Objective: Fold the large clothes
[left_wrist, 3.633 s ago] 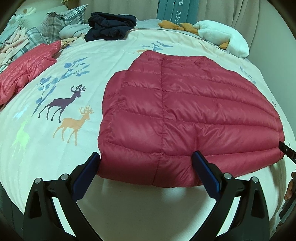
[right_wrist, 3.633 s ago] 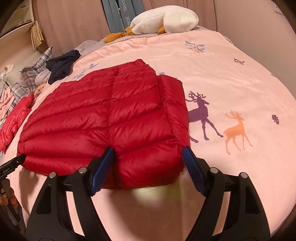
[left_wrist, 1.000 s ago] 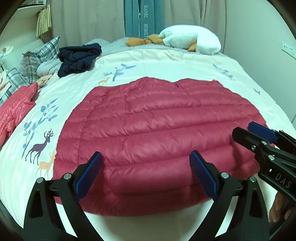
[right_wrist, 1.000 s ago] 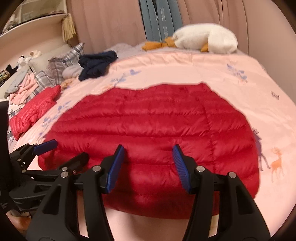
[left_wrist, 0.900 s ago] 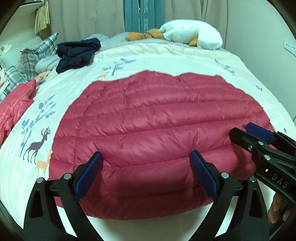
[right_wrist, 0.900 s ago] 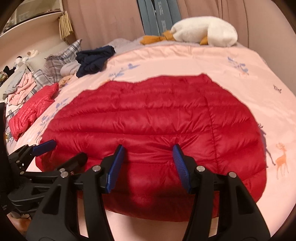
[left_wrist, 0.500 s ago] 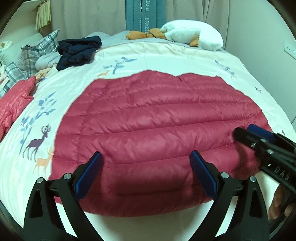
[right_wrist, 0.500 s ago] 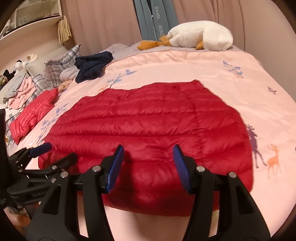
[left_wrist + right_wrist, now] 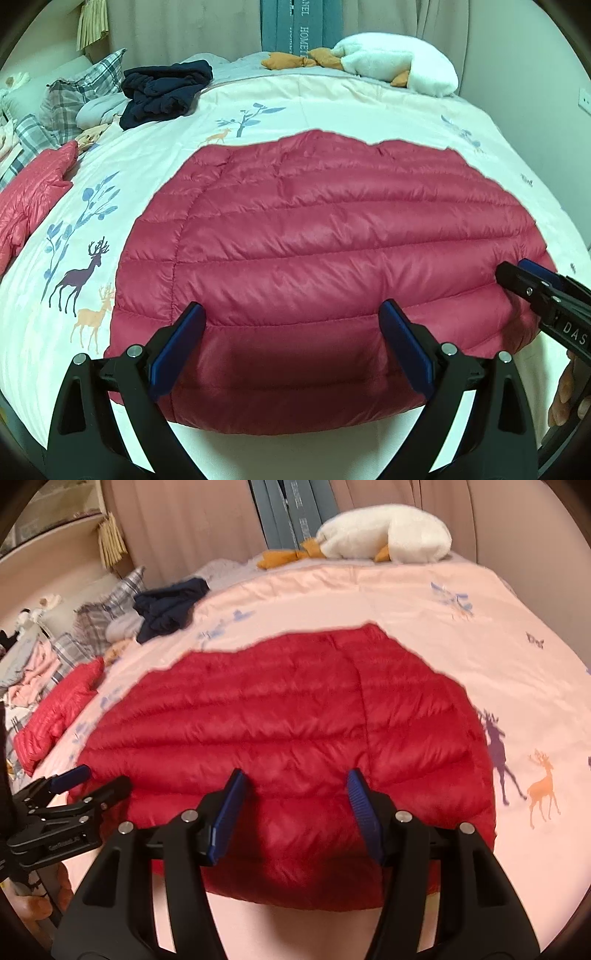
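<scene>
Jacket (image 9: 325,236) flat on bed; both grippers' jaws spread above near hem

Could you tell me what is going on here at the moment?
A person with a gripper in each hand is folding a red down jacket on a bed. The jacket lies flat as a folded rectangle. Both the left gripper and the right gripper are open over its near edge, gripping nothing. A second red jacket and dark clothes lie aside.
</scene>
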